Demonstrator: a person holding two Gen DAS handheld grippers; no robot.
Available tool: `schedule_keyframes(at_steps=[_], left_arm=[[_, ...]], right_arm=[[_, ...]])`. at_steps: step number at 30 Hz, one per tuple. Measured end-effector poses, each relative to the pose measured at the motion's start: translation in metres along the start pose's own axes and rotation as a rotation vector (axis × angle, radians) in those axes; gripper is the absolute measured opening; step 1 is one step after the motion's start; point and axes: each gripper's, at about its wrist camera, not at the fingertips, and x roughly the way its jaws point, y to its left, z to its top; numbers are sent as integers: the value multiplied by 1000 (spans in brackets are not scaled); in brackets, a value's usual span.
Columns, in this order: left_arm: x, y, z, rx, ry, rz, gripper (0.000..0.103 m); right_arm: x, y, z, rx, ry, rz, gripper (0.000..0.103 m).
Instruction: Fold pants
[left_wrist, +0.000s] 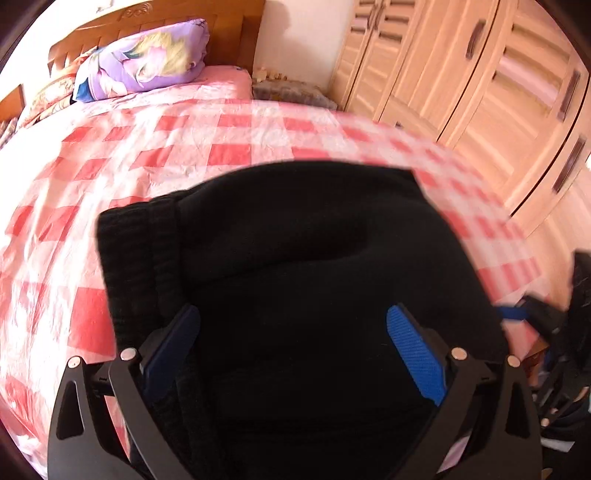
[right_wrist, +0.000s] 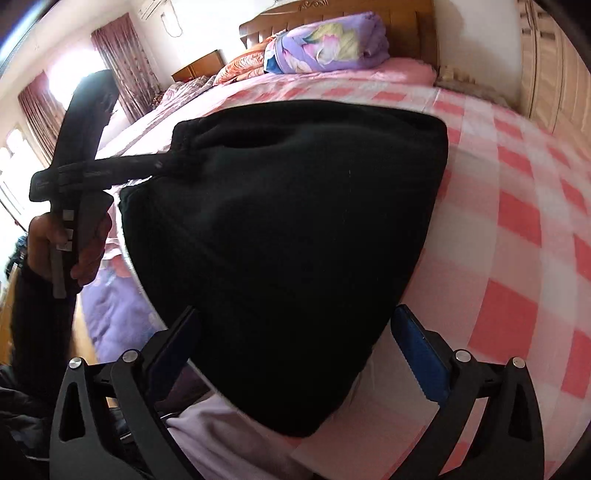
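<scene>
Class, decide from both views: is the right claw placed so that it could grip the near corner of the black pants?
Probably yes. The right claw is open, and the folded black pants lie between its fingers with nothing in between.

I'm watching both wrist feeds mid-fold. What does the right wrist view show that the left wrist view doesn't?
Only the right wrist view shows the person's left hand holding the left gripper, whose tip reaches the pants' left edge, plus the curtains by the window.

Only the left wrist view shows the wardrobe doors broadly and the pants' ribbed edge.

Both show the black pants bunched on the pink checked bedsheet, the purple folded quilt at the headboard, and each camera's own blue-padded fingers spread open around the fabric.
</scene>
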Motion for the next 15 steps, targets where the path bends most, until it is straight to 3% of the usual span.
schedule_keyframes(at_steps=[3,5,7,9,13,15], left_arm=[[-39,32,0,-127,-126,-114,101],[-49,70,0,-275,-137,-138,101],[-33,109,-2,-414,-60,-199,101],[-7,141,-13,-548,32,-249,101],[26,145,-25,-576,107,-422,101],[41,133,-24,-536,151,-443,101]], right_arm=[[-18,-46,2,222,-60,156,99],[-17,-68,3,327,-66,213,99],[-7,-78,4,374,-52,262,99],[4,-78,4,393,-31,252,99],[17,-66,15,350,-6,270,99],[25,-62,24,338,17,284,99]])
